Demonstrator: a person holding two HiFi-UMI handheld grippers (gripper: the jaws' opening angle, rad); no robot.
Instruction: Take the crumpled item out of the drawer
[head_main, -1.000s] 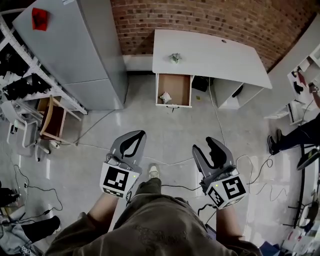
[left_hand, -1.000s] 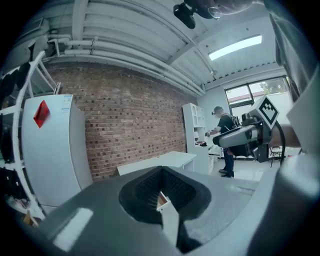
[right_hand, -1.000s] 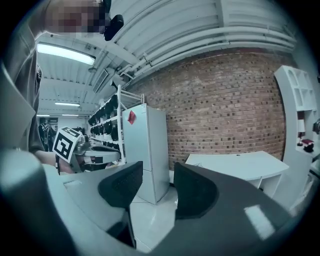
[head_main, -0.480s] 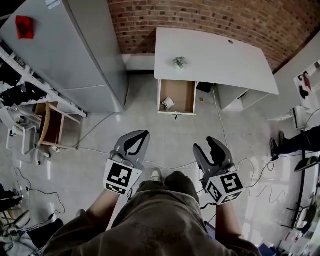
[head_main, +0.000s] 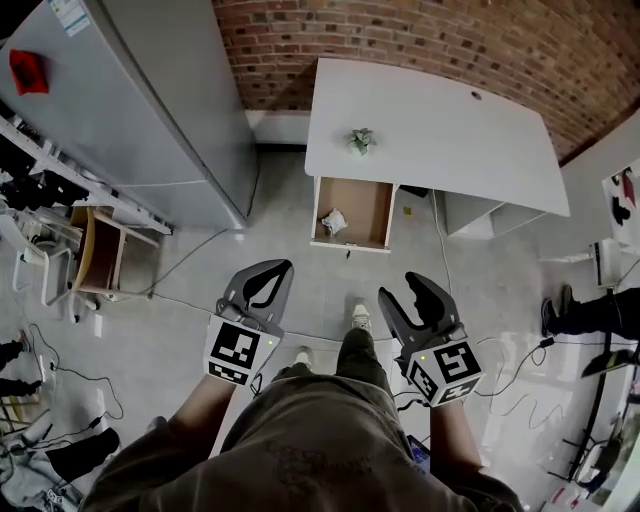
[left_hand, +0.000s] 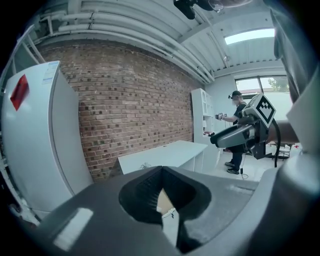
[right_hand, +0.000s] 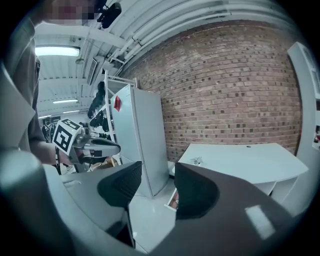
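The white desk (head_main: 440, 120) stands against the brick wall, and its wooden drawer (head_main: 370, 205) is pulled open toward me. A crumpled white item (head_main: 334, 221) lies at the drawer's left side. Both grippers hang over the floor well short of the drawer. My left gripper (head_main: 284, 266) is shut with nothing in it; in the left gripper view (left_hand: 161, 170) its tips meet. My right gripper (head_main: 400, 286) is open and empty. Its jaws have just been opening a little wider, and in the right gripper view (right_hand: 157, 185) the drawer (right_hand: 173, 199) shows between them.
A second crumpled, greenish thing (head_main: 360, 139) sits on the desk top. A tall grey fridge (head_main: 150, 100) stands left of the desk, with shelves and a wooden chair (head_main: 98, 250) beyond it. Cables (head_main: 190, 298) trail over the floor. A person (head_main: 585, 312) stands at the far right.
I have walked toward the desk, so desk and drawer sit nearer and larger. Both grippers came forward with me. The right jaws stand slightly wider apart.
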